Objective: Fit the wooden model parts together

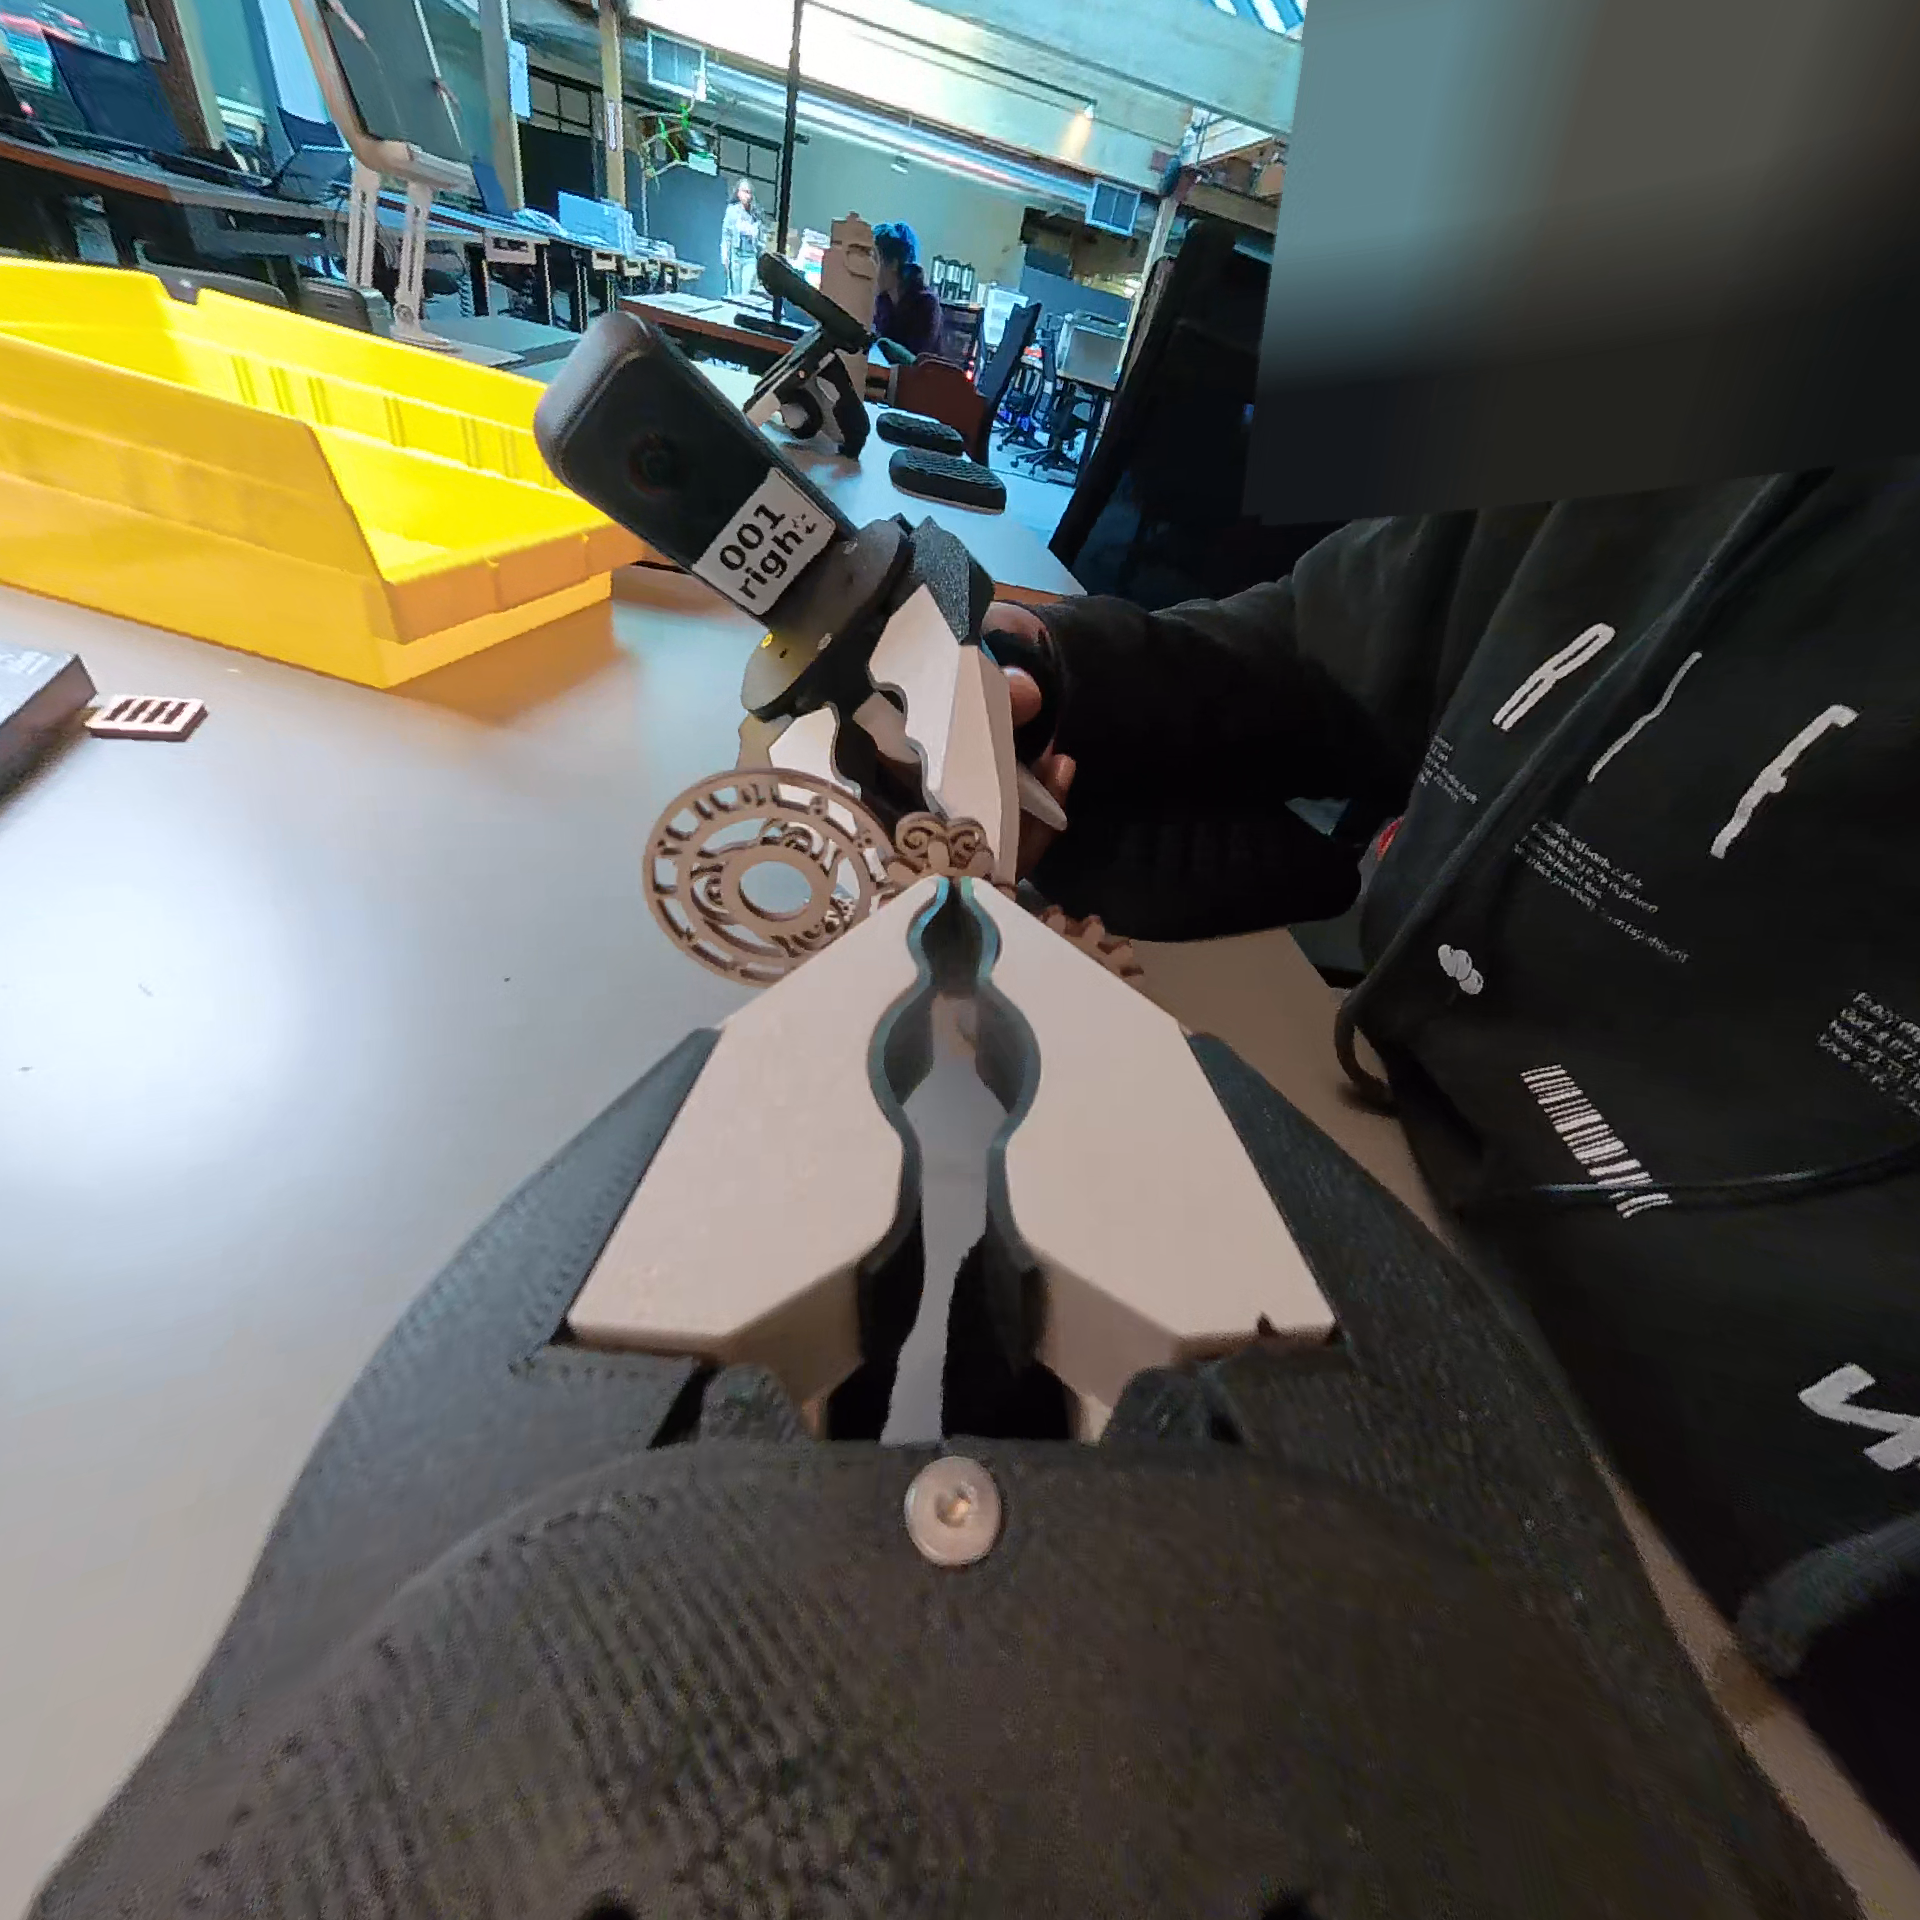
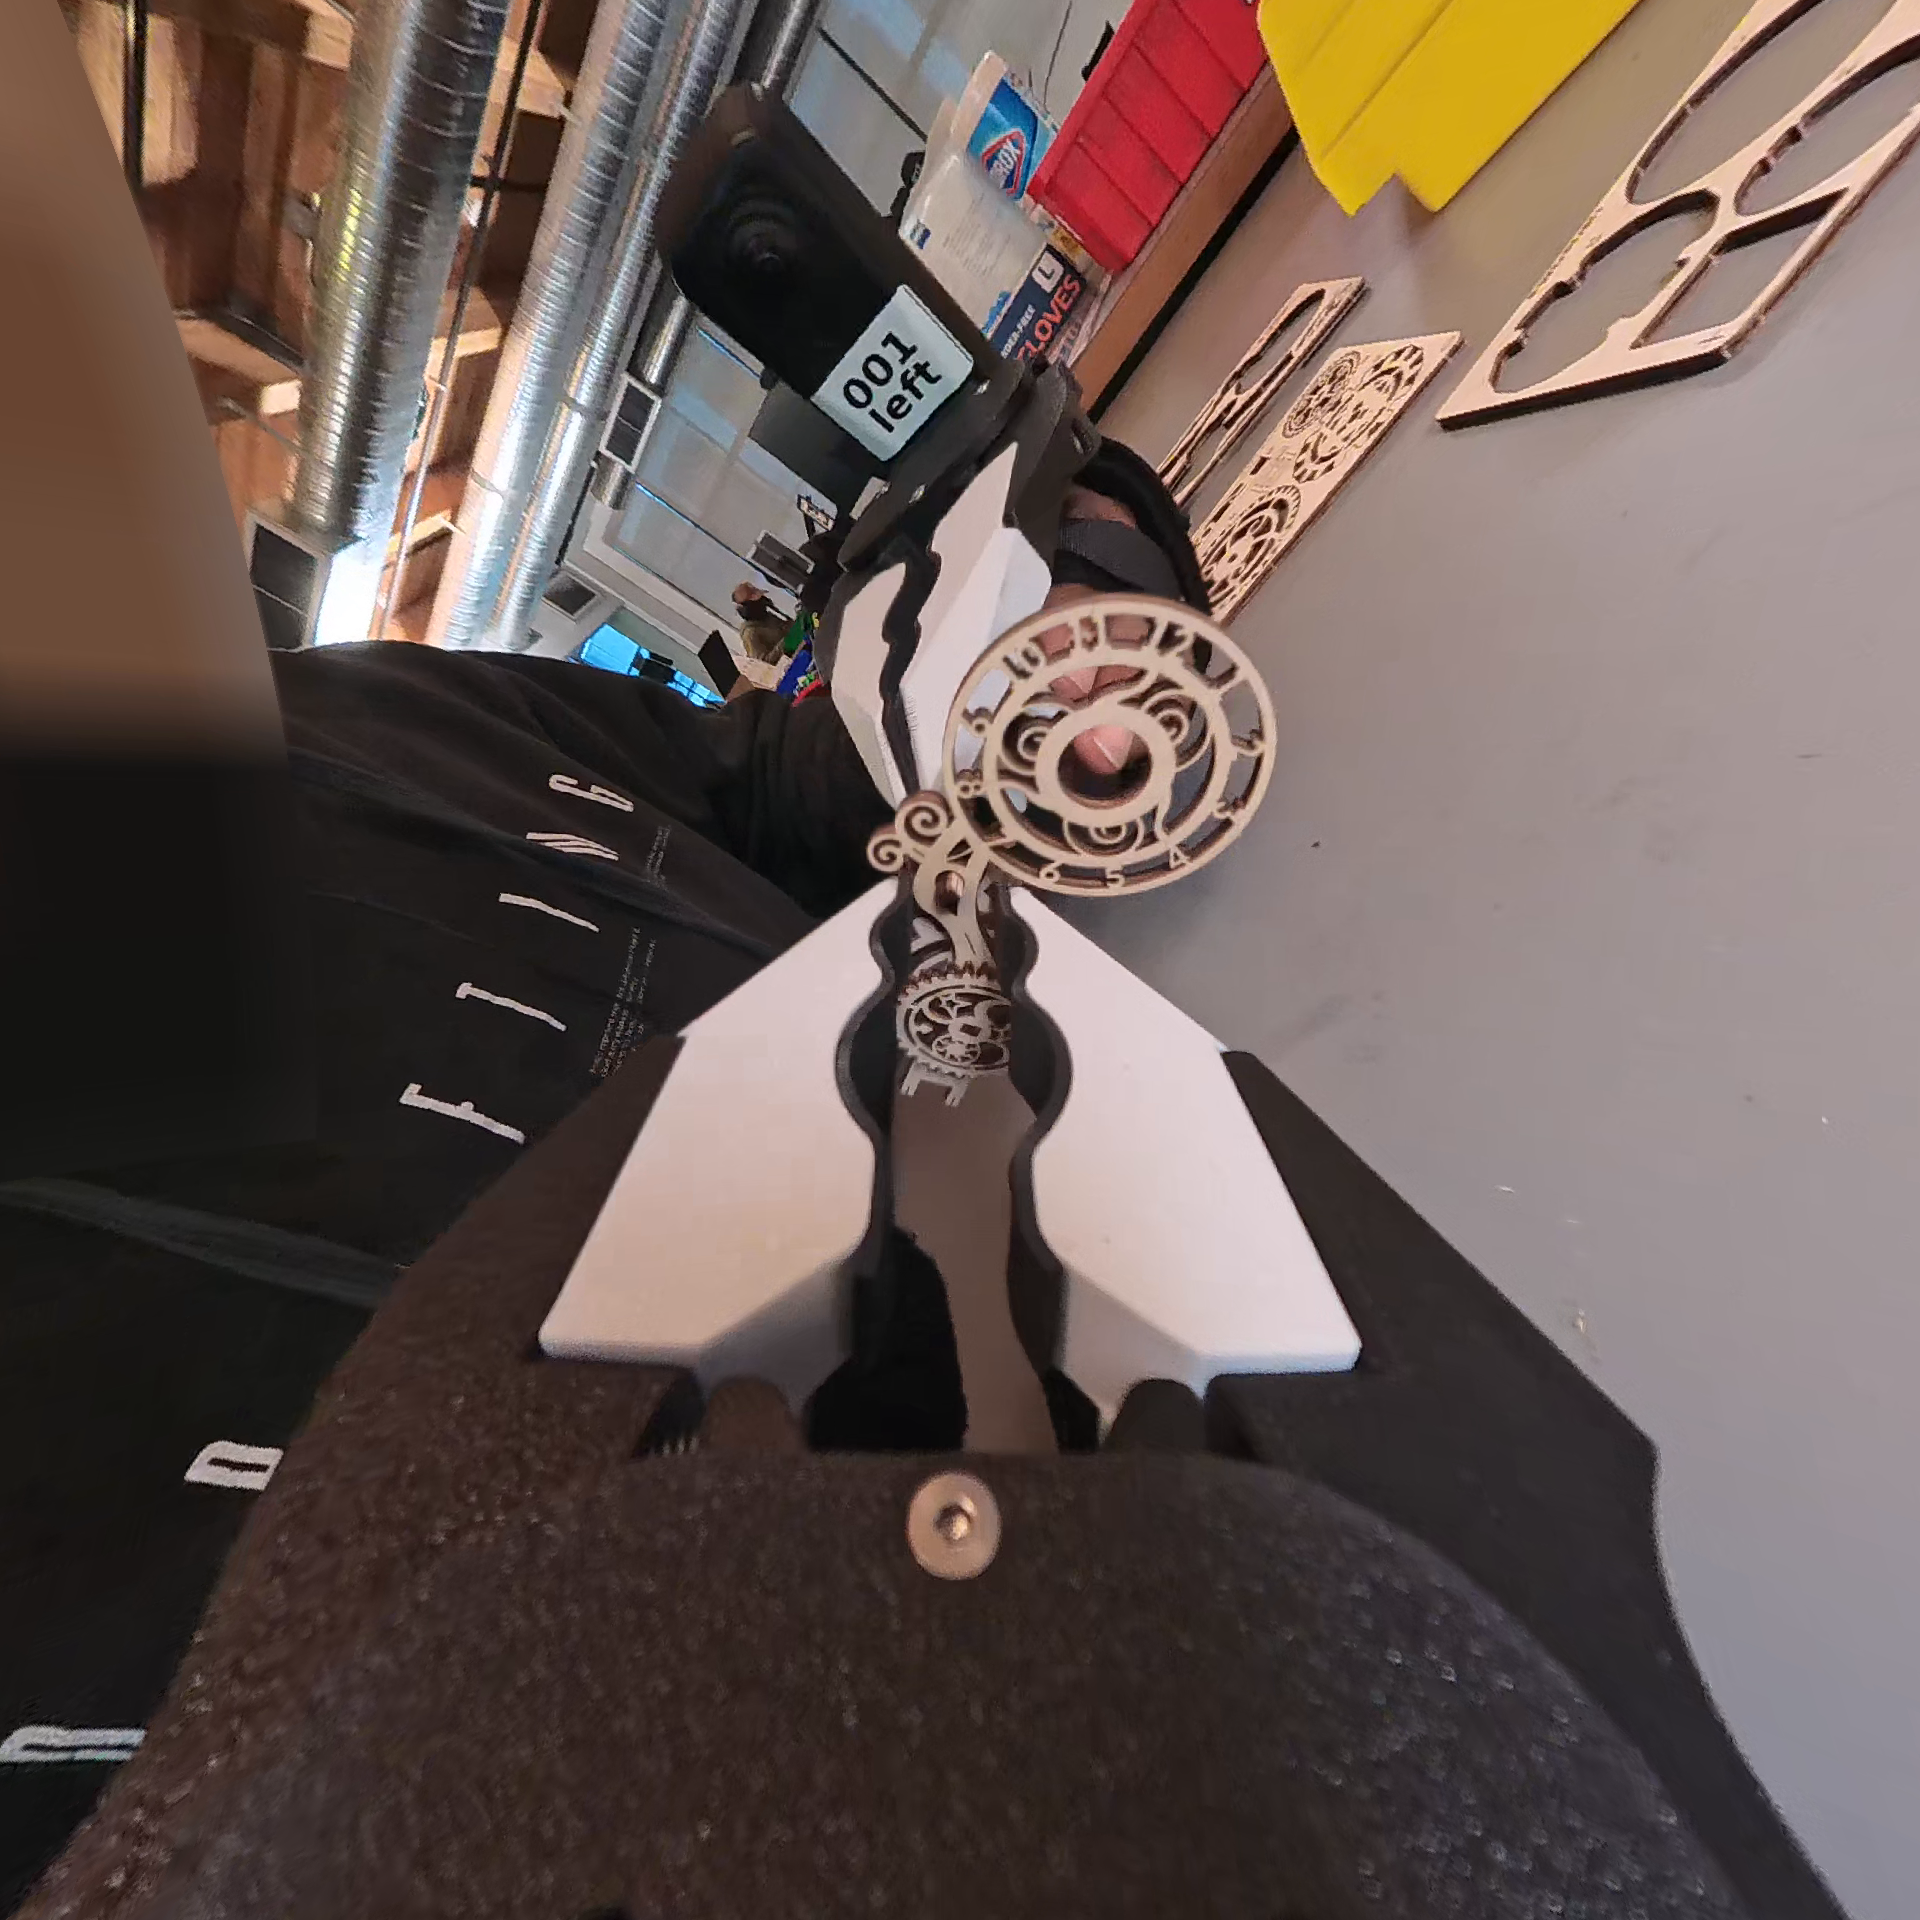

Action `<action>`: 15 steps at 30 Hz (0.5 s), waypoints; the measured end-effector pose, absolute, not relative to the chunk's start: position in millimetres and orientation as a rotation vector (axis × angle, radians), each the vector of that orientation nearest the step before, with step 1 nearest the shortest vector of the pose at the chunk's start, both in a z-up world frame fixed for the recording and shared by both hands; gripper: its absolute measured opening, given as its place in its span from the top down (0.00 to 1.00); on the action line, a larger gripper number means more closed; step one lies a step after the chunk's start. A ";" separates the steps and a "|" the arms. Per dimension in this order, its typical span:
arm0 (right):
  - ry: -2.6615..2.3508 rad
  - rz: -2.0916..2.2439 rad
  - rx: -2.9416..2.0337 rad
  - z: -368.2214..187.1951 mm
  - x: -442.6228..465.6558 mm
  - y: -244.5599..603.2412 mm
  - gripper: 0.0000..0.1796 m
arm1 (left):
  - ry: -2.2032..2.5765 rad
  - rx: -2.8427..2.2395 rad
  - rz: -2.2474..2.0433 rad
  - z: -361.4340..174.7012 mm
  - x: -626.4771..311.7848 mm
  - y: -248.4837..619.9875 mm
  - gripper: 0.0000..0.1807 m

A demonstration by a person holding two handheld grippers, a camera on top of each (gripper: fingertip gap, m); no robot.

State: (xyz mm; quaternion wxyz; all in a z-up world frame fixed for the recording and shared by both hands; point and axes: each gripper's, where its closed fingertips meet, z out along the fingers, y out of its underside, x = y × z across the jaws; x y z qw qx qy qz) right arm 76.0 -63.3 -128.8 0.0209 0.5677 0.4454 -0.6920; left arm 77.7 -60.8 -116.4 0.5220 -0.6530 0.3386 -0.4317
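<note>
A laser-cut wooden clock piece is held in the air above the grey table (image 1: 312, 1039). It has a round openwork dial (image 1: 758, 883) (image 2: 1112, 758), a scroll curl (image 1: 940, 836) (image 2: 914, 826) and a small gear cluster (image 2: 951, 1023). My left gripper (image 1: 951, 883) is shut, its tips pinching the piece just below the scroll. My right gripper (image 2: 951, 899) is closed across the piece's narrow arm, with the gears lying between its fingers. In the left wrist view the right gripper's fingers (image 1: 935, 707) come down from above. In the right wrist view the left gripper's fingers (image 2: 977, 582) come in from behind the dial.
A yellow bin (image 1: 260, 468) stands at the back left. A small slotted wooden part (image 1: 145, 715) lies beside a dark box (image 1: 31, 696). Cut-out wooden sheets (image 2: 1714, 208) (image 2: 1320, 457) lie on the table near red (image 2: 1143, 125) and yellow (image 2: 1455, 94) bins. A person's dark hoodie (image 1: 1662, 935) is close on the right.
</note>
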 end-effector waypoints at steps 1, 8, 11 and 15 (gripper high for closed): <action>1.380 -2.143 1.758 -128.7 76.0 -63.8 0.93 | 0.823 -1.561 -1.018 -116.3 77.7 -61.2 1.00; 1.356 -2.147 1.761 -129.5 74.9 -62.8 0.92 | 0.844 -1.567 -0.944 -118.3 76.3 -59.3 0.99; 1.347 -2.157 1.746 -127.8 75.3 -63.8 0.92 | 0.832 -1.583 -0.919 -119.9 74.2 -56.0 0.95; 1.359 -2.153 1.750 -128.9 74.7 -64.4 0.92 | 0.838 -1.609 -0.933 -124.3 76.1 -56.7 0.98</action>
